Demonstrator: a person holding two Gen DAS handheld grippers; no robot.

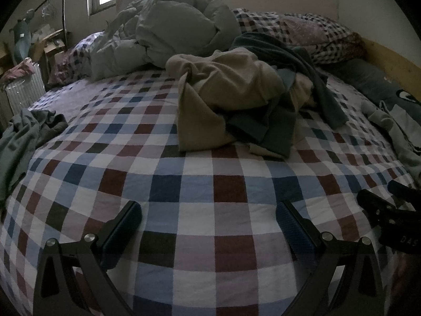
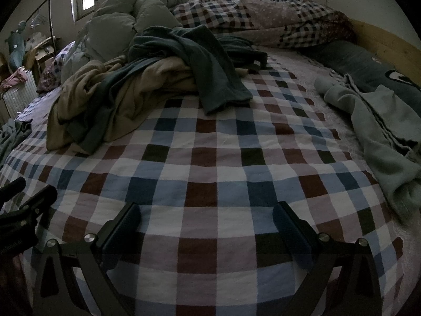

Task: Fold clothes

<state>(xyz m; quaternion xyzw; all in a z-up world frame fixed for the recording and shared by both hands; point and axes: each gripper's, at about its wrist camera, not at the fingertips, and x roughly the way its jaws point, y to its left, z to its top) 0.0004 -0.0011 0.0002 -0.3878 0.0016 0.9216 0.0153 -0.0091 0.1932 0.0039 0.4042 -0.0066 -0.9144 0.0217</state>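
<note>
We look across a bed covered by a checked sheet [image 1: 200, 184]. Our left gripper [image 1: 209, 210] hovers over the sheet at six o'clock, jaws spread wide and holding nothing. Our right gripper [image 2: 206, 209] hovers likewise beside it, jaws released and empty. The unfolded clothes lie apart from both: a heap of tan garment [image 1: 226, 84] tangled with a dark green garment [image 1: 302, 63] toward twelve o'clock, a pale grey-green garment [image 2: 381, 142] at three o'clock, and a crumpled grey garment [image 1: 23, 137] at nine o'clock. Behind the heap sits a bunched grey duvet [image 1: 179, 26] beside checked pillows [image 1: 302, 26].
</note>
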